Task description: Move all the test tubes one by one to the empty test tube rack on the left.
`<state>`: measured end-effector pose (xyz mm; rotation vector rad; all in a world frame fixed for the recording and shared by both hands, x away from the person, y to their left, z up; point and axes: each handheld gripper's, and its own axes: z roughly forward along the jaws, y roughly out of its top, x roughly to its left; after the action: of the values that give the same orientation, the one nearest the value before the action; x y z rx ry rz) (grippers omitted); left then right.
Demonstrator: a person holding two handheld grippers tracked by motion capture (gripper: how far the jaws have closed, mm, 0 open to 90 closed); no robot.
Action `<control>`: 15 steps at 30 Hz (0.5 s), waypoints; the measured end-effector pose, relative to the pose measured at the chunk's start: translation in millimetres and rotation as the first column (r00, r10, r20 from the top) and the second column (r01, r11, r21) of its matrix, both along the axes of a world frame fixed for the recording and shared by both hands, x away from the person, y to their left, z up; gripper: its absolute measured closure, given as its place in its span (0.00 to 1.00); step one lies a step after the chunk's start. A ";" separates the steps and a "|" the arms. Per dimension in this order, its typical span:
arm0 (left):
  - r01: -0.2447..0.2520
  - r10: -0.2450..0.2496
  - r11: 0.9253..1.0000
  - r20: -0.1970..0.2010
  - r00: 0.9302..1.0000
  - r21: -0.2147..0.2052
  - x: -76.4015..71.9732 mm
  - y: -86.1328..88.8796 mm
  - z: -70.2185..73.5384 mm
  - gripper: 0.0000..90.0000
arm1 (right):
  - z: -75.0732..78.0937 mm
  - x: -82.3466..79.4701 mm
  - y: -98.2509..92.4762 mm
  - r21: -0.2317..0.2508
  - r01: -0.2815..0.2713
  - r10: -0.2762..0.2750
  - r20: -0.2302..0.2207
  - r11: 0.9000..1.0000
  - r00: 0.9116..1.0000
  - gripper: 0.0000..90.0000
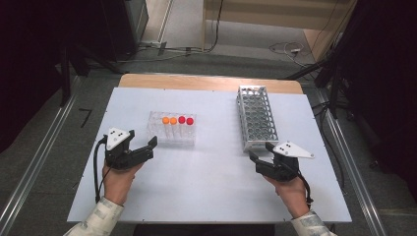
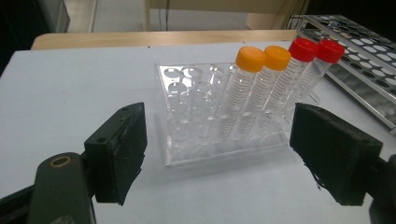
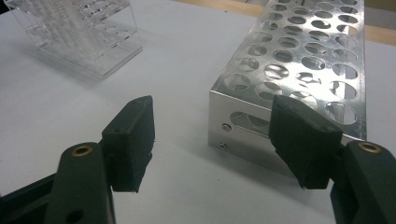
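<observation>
On the white surface point(image 1: 206, 191), both hands rest low: the left gripper point(image 1: 143, 143) gapes empty toward the clear rack point(image 1: 172, 129), the right gripper point(image 1: 261, 151) gapes empty beside the metal rack point(image 1: 256, 117).

White table point(image 1: 206, 191); clear rack point(image 1: 172, 137); metal rack point(image 1: 256, 118)

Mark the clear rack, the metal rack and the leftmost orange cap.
clear rack point(image 2: 187, 154), left gripper view, front wall
metal rack point(image 3: 238, 119), right gripper view, near end wall
leftmost orange cap point(image 2: 250, 59), left gripper view, cap top

High view looks down on the table point(image 1: 211, 196); both claw views sit low, sharing the clear rack point(image 2: 187, 140).
</observation>
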<state>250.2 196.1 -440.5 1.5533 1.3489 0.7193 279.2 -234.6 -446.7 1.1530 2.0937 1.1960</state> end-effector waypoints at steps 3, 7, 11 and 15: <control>-0.001 0.001 1.000 0.011 1.000 0.001 -3.8 -0.6 -0.6 0.21 | -0.4 0.6 -1.4 -0.004 0.002 -0.002 0.003 1.000 1.000 0.33; 0.003 -0.003 1.000 0.020 1.000 0.004 -7.7 -1.6 -1.1 0.21 | 0.0 0.1 -2.8 -0.001 0.009 -0.009 0.000 1.000 1.000 0.33; 0.009 -0.009 1.000 0.015 1.000 0.005 -10.7 -2.1 -2.7 0.21 | 0.6 -1.2 -3.6 -0.005 0.013 -0.013 0.005 1.000 1.000 0.33; 0.017 -0.017 1.000 0.019 1.000 0.002 -14.6 -1.8 -2.5 0.21 | 0.4 -2.1 -4.8 -0.010 0.023 -0.023 0.006 1.000 1.000 0.33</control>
<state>235.6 194.3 -443.0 1.5541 1.3200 0.7229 277.1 -239.5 -446.3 1.1646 2.0744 1.1759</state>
